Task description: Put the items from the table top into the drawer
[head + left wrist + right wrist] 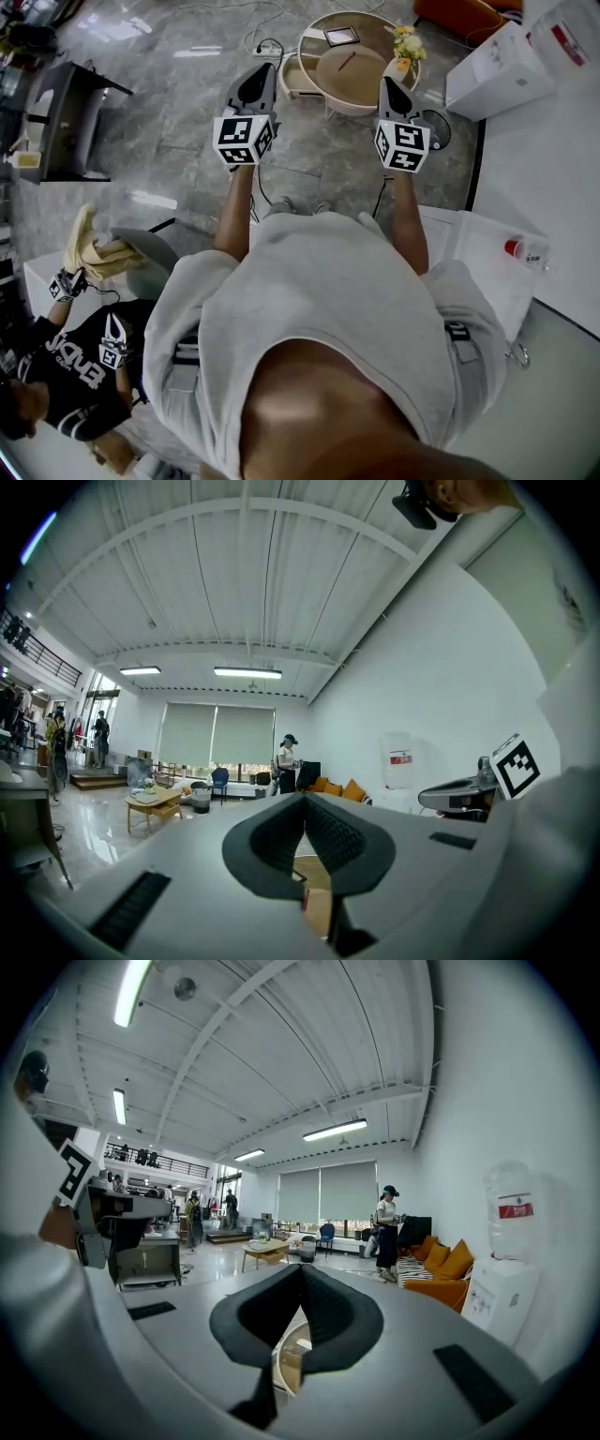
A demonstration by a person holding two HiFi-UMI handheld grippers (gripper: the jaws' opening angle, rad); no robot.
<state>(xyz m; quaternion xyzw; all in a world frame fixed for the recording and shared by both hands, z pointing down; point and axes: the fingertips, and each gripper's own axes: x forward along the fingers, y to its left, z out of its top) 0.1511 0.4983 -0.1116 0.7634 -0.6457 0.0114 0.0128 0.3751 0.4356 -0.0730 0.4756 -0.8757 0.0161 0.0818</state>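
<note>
Grey marble floor spreads below, with a round coffee table (361, 66) ahead. Just left of it, the left gripper (264, 70) is held out level on a straight forearm, jaws pressed together on nothing. The right gripper (387, 84), at its right edge, points likewise, jaws closed and empty. Farther right, a red-capped bottle (523, 249) lies on a white table (483, 253).

Light grey short-sleeved shirt (328, 291); grey left claw (265, 68), right claw (386, 82); black ribbed pads (272, 846); black-white marker cubes (244, 139).
</note>
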